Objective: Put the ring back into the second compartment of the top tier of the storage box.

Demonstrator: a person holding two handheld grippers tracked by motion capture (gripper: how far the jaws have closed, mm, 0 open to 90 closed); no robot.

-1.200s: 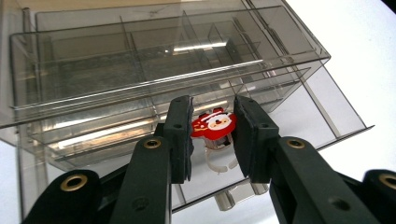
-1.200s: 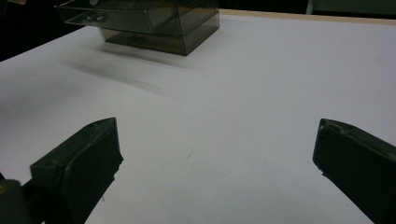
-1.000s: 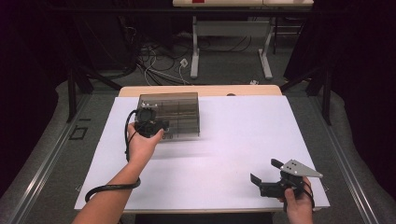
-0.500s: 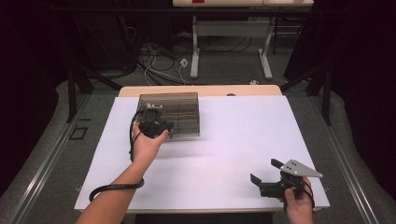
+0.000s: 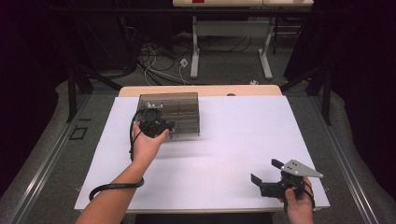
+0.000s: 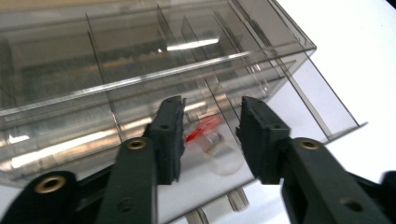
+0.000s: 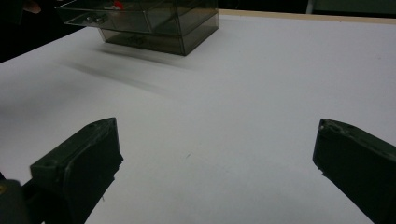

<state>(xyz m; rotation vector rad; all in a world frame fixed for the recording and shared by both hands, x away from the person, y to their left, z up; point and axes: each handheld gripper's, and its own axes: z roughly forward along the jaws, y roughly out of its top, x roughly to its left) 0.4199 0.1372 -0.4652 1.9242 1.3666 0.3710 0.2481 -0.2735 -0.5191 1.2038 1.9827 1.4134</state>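
A smoky clear drawer box (image 5: 180,112) stands on the white table at the back left. My left gripper (image 5: 159,125) hovers over its pulled-out drawer (image 6: 322,116). In the left gripper view its jaws (image 6: 211,116) have just been opening and stand apart. A small clear piece with a red part (image 6: 212,140) lies in the drawer below the gap, free of the pads. My right gripper (image 5: 267,173) rests low at the near right, wide open (image 7: 219,140) with nothing between its fingers. The box (image 7: 159,23) lies far ahead of it.
The white sheet (image 5: 243,135) covers most of the table, and a wooden strip (image 5: 205,90) shows along the far edge. The left gripper's black cable (image 5: 112,187) loops off the near left edge. Cables and a desk's legs lie on the floor beyond.
The left forearm has swung a little to the right while its gripper stays at the box's front. The right gripper has not moved.
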